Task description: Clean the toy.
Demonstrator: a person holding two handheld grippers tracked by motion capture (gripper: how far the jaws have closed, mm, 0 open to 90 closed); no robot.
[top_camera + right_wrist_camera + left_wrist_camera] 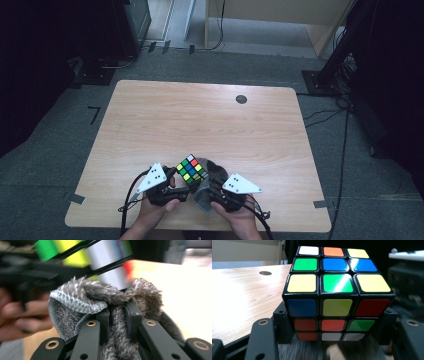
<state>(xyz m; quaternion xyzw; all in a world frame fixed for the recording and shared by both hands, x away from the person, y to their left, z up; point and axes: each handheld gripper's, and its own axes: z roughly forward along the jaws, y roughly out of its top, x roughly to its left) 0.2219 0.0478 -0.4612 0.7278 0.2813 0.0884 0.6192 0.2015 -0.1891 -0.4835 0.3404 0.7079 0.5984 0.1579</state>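
Note:
A scrambled colour cube (191, 169) (337, 287) is held off the table near its front edge. My left gripper (176, 181) (334, 327) is shut on the cube, its jaws pressing the cube's two lower sides. My right gripper (210, 187) (117, 312) is shut on a bunched grey fluffy cloth (206, 194) (100, 297). The cloth touches the cube from below and to the right. In the right gripper view the cube (110, 255) is blurred just above the cloth, with the person's left hand (17, 315) at the left edge.
The wooden table (200, 120) stretches away behind the cube, with a small dark round cap (241, 99) (265, 273) near its far edge. Cables (345, 145) trail over the grey floor at the right. Dark stands rise at both far corners.

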